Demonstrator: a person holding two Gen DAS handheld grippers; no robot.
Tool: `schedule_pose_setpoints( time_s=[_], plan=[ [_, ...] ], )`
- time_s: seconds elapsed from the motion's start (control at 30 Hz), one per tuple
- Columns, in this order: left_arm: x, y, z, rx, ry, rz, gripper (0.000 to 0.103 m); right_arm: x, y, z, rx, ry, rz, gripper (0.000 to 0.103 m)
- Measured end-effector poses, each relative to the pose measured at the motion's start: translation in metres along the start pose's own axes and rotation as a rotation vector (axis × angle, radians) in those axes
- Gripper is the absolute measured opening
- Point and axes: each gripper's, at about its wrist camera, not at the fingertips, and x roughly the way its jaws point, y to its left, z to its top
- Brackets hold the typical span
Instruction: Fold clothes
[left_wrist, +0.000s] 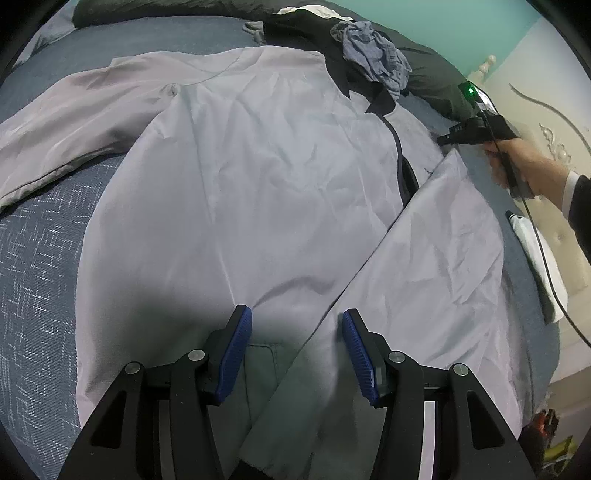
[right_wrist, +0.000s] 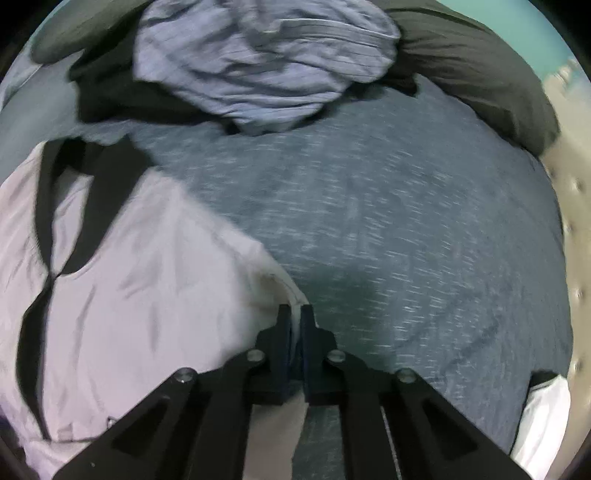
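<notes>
A bed (left_wrist: 44, 266) with a blue flecked cover fills both views. A pale grey jacket (left_wrist: 240, 177) lies spread flat across it, one side folded over. The left gripper (left_wrist: 297, 350) hovers over the hem, jaws spread, holding nothing. The right gripper (right_wrist: 295, 332) pinches the jacket's edge, jaws pressed together; that view is blurred. Crumpled clothes (right_wrist: 258, 66) lie beyond, probably against dark pillows (right_wrist: 480, 85).

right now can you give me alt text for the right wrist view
The right gripper is shut on the edge of a pale lilac-grey jacket with dark trim, spread on a blue-grey woven bedspread. Beyond lie a crumpled blue striped garment and a dark pillow; the picture is motion-blurred.
</notes>
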Motion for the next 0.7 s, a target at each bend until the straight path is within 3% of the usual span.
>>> schedule_pose_setpoints(
  time_s=[0.17, 0.5, 0.7],
  plan=[
    [0.0, 0.002, -0.003, 0.006, 0.001, 0.002, 0.055, 0.008, -0.021, 0.0, 0.173, 0.001, 0.046, 0.004],
    [-0.003, 0.003, -0.005, 0.002, 0.001, -0.004, 0.055, -0.009, -0.065, -0.01, 0.49, -0.073, 0.324, 0.009],
    [-0.009, 0.005, -0.007, -0.015, -0.009, -0.021, 0.056, -0.03, -0.073, -0.011, 0.489, -0.146, 0.324, 0.009]
  ],
)
